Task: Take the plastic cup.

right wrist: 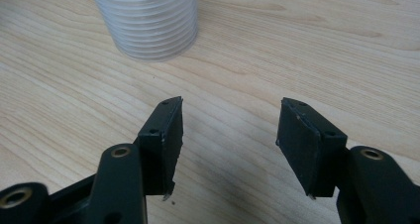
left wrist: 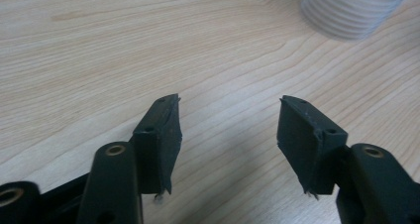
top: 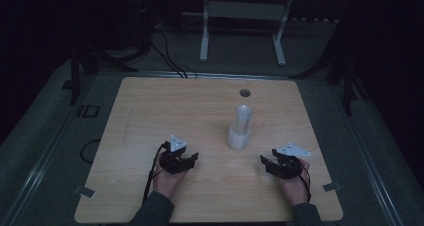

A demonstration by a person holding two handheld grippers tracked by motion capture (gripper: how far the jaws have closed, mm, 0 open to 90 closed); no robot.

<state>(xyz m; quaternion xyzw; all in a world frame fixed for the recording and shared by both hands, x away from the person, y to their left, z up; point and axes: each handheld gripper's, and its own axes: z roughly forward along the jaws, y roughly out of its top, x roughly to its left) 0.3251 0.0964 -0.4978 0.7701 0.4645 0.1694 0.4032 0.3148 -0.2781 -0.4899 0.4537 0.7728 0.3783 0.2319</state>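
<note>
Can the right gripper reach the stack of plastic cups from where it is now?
Probably yes. The right gripper is open, and bare table lies between it and the stack of plastic cups. The left gripper is on the far side, out of the way.

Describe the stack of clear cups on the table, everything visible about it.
The stack of clear cups stands upright on the wooden table, right of centre, beyond the two grippers and between them. It looks like thin translucent plastic: many nested rims form a ribbed band at the base, with a narrower rounded column above. Nothing touches it except the tabletop.
</note>
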